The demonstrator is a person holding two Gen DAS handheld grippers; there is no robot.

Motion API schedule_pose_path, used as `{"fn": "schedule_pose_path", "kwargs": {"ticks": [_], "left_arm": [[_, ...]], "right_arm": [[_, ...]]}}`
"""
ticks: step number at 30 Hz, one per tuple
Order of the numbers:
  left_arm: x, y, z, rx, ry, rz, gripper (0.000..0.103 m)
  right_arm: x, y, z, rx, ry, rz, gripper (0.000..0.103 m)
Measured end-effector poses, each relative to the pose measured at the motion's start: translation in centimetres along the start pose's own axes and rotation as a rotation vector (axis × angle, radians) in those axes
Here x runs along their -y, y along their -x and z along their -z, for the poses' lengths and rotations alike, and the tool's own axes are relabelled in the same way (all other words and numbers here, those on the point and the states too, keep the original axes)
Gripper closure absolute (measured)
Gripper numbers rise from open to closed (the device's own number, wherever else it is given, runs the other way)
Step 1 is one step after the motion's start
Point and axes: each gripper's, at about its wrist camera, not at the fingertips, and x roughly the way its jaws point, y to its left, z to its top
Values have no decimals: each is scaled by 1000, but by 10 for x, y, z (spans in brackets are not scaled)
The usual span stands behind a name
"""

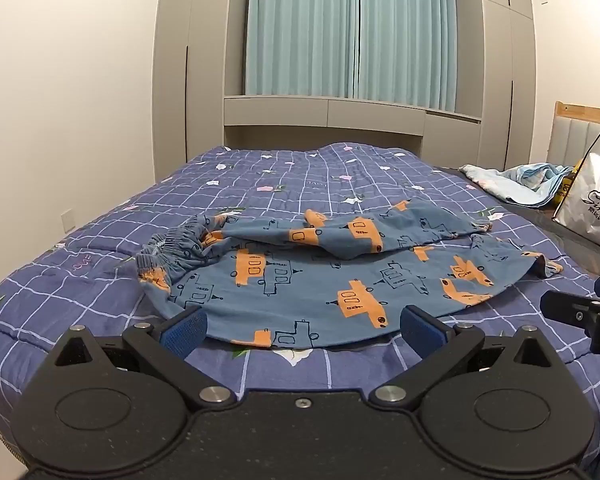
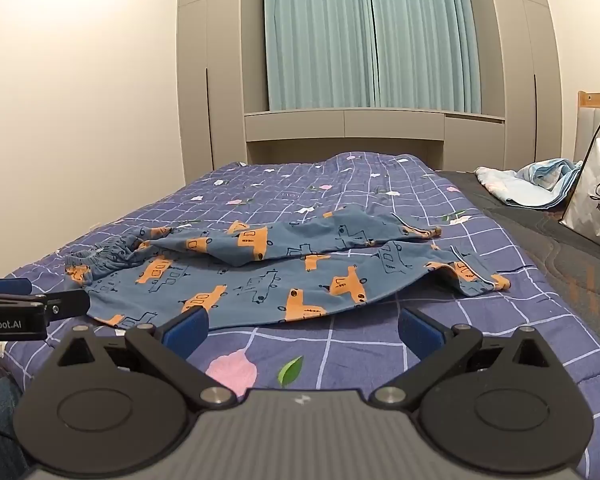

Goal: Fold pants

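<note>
Blue pants [image 1: 312,280] with orange and outlined vehicle prints lie spread across the bed, waistband [image 1: 172,248] bunched at the left, leg cuffs [image 1: 540,264] at the right, far leg crumpled over the near one. My left gripper [image 1: 302,330] is open and empty at the pants' near edge. My right gripper [image 2: 304,330] is open and empty, just short of the pants [image 2: 260,280] near edge, further right. The left gripper shows at the left of the right wrist view [image 2: 28,304]; the right gripper shows at the right edge of the left wrist view [image 1: 580,312].
The bed carries a purple checked quilt [image 1: 100,248]. A light blue blanket [image 1: 520,184] and a white shopping bag [image 1: 596,204] sit at the right by the headboard. Grey wardrobes and teal curtains [image 1: 352,28] stand behind the bed.
</note>
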Motion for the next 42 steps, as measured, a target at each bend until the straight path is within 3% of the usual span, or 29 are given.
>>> {"fn": "schedule_pose_path", "kwargs": {"ticks": [42], "left_arm": [[2,-2,1,-18,-1,3,0]], "right_arm": [[-1,0,0,-1,6,-1,0]]}}
